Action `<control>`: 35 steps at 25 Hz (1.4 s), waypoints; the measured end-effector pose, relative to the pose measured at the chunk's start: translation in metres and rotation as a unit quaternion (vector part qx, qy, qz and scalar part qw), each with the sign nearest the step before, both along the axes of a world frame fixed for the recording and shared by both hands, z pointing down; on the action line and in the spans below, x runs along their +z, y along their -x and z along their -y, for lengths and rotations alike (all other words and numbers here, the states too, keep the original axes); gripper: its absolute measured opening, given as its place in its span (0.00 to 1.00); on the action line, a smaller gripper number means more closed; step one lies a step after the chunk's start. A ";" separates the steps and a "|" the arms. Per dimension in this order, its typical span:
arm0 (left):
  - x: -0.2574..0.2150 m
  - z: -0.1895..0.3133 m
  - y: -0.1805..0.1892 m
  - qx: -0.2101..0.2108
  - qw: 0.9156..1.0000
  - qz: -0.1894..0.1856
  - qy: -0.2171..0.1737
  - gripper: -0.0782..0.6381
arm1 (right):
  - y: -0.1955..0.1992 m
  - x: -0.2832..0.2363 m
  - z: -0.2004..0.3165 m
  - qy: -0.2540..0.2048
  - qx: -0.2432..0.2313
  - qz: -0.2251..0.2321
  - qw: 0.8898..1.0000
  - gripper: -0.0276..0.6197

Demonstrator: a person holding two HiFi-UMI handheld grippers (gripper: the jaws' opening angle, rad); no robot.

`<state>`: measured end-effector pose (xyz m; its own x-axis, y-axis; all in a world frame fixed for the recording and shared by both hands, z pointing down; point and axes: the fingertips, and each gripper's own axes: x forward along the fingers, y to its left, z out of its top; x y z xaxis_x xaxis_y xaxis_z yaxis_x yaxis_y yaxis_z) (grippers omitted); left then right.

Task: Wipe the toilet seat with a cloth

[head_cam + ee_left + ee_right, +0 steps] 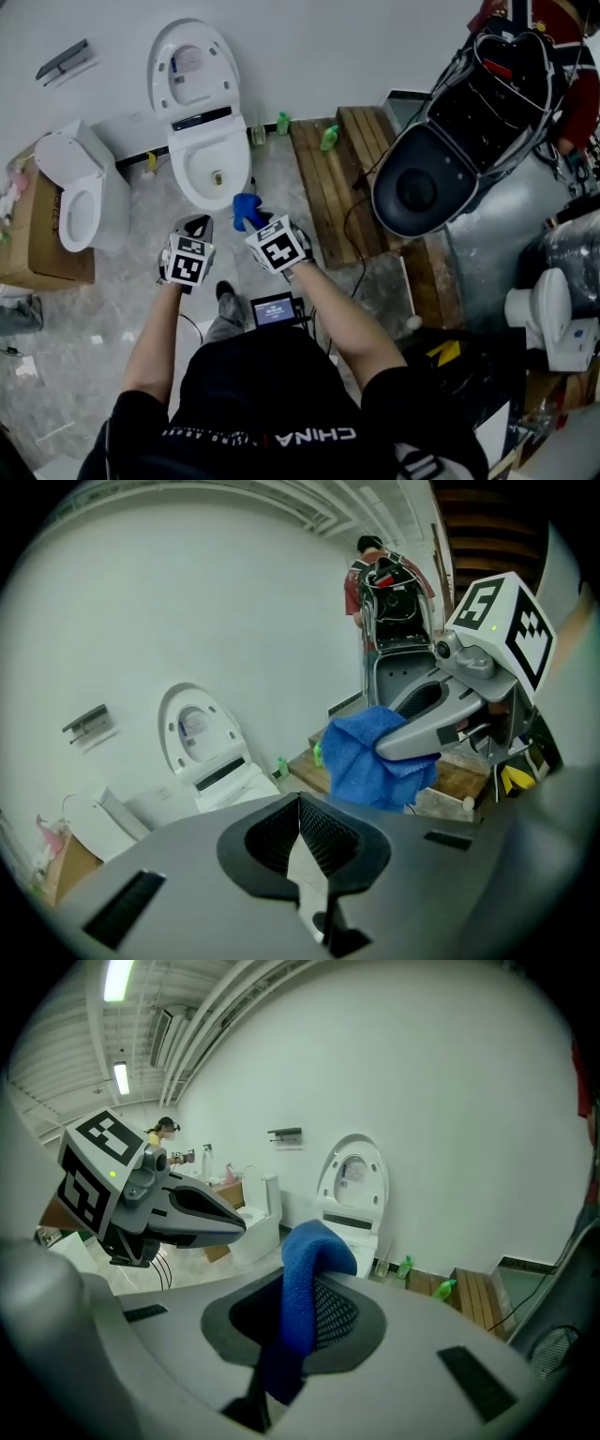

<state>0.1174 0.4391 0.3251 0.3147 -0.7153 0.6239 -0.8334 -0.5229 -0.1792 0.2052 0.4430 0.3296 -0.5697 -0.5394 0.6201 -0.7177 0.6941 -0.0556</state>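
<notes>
Before toilet [185, 150] | right gripper [255, 222] clamps blue cloth [245, 207] | left gripper [194, 224] closed, empty

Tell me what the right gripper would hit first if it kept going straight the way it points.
Most likely the front of the open toilet, its lid up. The right gripper, shut on the blue cloth, aims at it; depth is unclear.
</notes>
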 end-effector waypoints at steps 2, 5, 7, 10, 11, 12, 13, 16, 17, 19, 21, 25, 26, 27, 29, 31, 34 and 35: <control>-0.001 0.023 0.015 0.009 1.000 -0.001 0.006 0.13 | 0.013 -0.002 0.023 0.005 0.010 -0.003 1.000 0.12; -0.006 0.063 0.043 0.019 1.000 -0.003 0.011 0.13 | 0.039 -0.009 0.060 0.007 0.022 -0.003 1.000 0.12; -0.009 0.089 0.062 0.024 1.000 -0.003 0.010 0.13 | 0.056 -0.014 0.084 0.007 0.028 -0.005 1.000 0.12; -0.014 0.125 0.088 0.031 0.999 -0.006 0.009 0.13 | 0.081 -0.018 0.117 0.007 0.036 -0.007 0.999 0.12; -0.015 0.135 0.096 0.033 0.999 -0.008 0.009 0.13 | 0.090 -0.020 0.127 0.007 0.040 -0.007 0.999 0.12; -0.016 0.145 0.105 0.036 0.999 -0.009 0.010 0.13 | 0.098 -0.021 0.136 0.007 0.044 -0.006 0.999 0.12; -0.016 0.154 0.113 0.037 0.999 -0.011 0.010 0.13 | 0.106 -0.022 0.145 0.006 0.048 -0.008 0.999 0.12; -0.017 0.177 0.133 0.044 0.999 -0.014 0.010 0.13 | 0.127 -0.025 0.166 0.004 0.055 -0.010 0.998 0.12; -0.017 0.184 0.138 0.046 0.999 -0.014 0.010 0.13 | 0.132 -0.025 0.171 0.004 0.057 -0.008 0.998 0.12; -0.016 0.194 0.145 0.049 0.999 -0.015 0.011 0.13 | 0.142 -0.025 0.181 0.005 0.060 -0.005 0.998 0.12; -0.016 0.202 0.151 0.049 0.999 -0.017 0.012 0.13 | 0.148 -0.024 0.188 0.008 0.059 -0.006 0.998 0.12; -0.011 0.217 0.157 0.045 0.999 -0.018 0.016 0.13 | 0.155 -0.017 0.201 0.014 0.056 -0.007 0.998 0.12; -0.010 0.220 0.158 0.043 0.999 -0.019 0.017 0.13 | 0.156 -0.016 0.205 0.016 0.054 -0.006 0.998 0.12; -0.008 0.224 0.159 0.041 0.999 -0.019 0.018 0.13 | 0.156 -0.014 0.209 0.017 0.052 -0.008 0.998 0.12; -0.005 0.232 0.160 0.035 0.999 -0.018 0.021 0.13 | 0.155 -0.010 0.218 0.020 0.047 -0.011 0.999 0.12; -0.001 0.244 0.161 0.028 0.999 -0.018 0.024 0.13 | 0.156 -0.007 0.231 0.022 0.040 -0.010 0.999 0.12; 0.004 0.269 0.160 0.017 0.999 -0.017 0.024 0.13 | 0.156 -0.002 0.259 0.023 0.027 -0.007 0.999 0.12; 0.004 0.279 0.159 0.013 0.999 -0.016 0.024 0.13 | 0.156 -0.002 0.270 0.023 0.023 -0.006 0.999 0.12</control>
